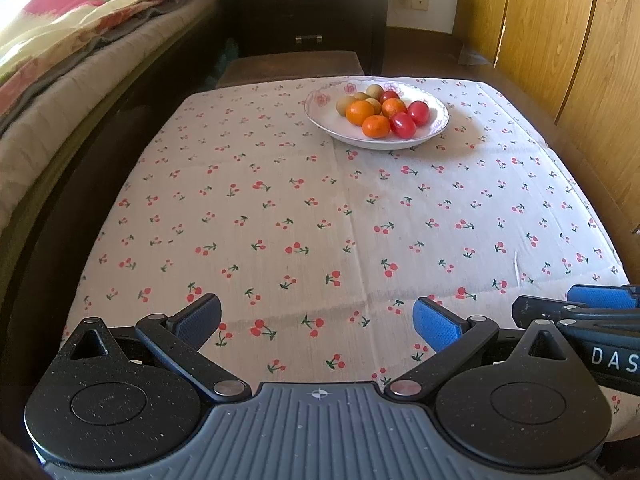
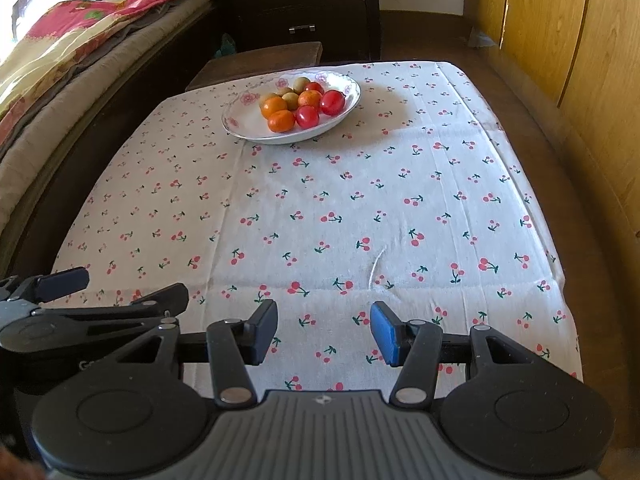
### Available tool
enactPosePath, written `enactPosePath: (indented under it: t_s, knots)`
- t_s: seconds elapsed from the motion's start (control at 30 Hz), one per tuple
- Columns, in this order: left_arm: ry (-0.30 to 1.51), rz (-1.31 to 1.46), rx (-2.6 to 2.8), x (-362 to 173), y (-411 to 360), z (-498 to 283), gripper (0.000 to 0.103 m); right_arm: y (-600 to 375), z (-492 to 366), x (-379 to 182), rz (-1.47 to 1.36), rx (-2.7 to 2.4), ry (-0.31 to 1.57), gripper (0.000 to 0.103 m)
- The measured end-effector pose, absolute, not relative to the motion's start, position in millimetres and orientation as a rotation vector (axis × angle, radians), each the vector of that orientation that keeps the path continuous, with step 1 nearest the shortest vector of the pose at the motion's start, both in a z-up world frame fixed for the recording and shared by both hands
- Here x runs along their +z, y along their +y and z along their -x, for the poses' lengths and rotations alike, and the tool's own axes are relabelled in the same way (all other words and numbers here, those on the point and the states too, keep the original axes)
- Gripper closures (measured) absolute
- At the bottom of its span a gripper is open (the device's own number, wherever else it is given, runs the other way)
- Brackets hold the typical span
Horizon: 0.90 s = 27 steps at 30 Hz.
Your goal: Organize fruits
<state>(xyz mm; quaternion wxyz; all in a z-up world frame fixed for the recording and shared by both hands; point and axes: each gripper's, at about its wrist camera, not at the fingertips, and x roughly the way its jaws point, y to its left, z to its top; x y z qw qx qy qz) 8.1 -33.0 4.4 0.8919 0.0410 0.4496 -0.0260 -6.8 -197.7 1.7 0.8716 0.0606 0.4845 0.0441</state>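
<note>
From the left wrist view we see the left gripper (image 1: pixel 316 320) low over the near edge of the counter (image 1: pixel 280 208), its fingers (image 1: pixel 434 322) spread wide with only the cherry-print cloth between them. The same view shows part of the right gripper (image 1: pixel 580 308) entering at the lower right edge.

From the right wrist view we see the right gripper (image 2: pixel 324 330) with its fingers (image 2: pixel 384 334) spread and nothing between them. This view alone shows a loose white thread (image 2: pixel 376 266) lying on the cloth, and the left gripper (image 2: pixel 100 292) from the side at the lower left.

Both views show the white floral-rimmed plate (image 1: pixel 332 120) at the far end of the counter, well apart from both grippers. In it we count three orange mandarins (image 1: pixel 360 113), three red tomato-like fruits (image 1: pixel 403 125) and several small yellow-brown fruits (image 1: pixel 375 90), all grouped touching toward one side of the plate.

A bed (image 1: pixel 60 60) runs along the left of the counter, a dark drawer unit (image 1: pixel 308 12) stands beyond it, and wooden panels (image 1: pixel 560 40) line the right.
</note>
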Motion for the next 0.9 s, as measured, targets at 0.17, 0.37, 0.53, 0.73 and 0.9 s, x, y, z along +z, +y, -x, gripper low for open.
enactPosePath:
  t_s: [0.17, 0.37, 0.53, 0.73, 0.9]
  knots:
    - [0.93, -0.086, -0.054, 4.9, -31.8, -6.2, 0.0, -196.3, 8.4, 0.9, -0.118, 0.092, 1.015, 0.051]
    - [0.921, -0.098, -0.047, 4.6, -32.0, -4.9, 0.0, -194.8, 8.8, -0.2, -0.112, 0.093, 1.016, 0.051]
    - [0.917, -0.108, -0.043, 4.3, -32.3, -4.6, 0.0, -194.3, 8.4, -0.8, -0.109, 0.092, 1.019, 0.051]
    - [0.919, -0.104, -0.039, 4.6, -31.5, -4.3, 0.0, -194.1, 7.9, -0.9, -0.11, 0.092, 1.02, 0.051]
    - [0.936, -0.097, -0.032, 2.9, -31.0, -5.6, 0.0, -195.0, 7.4, 0.7, -0.119, 0.099, 1.013, 0.048]
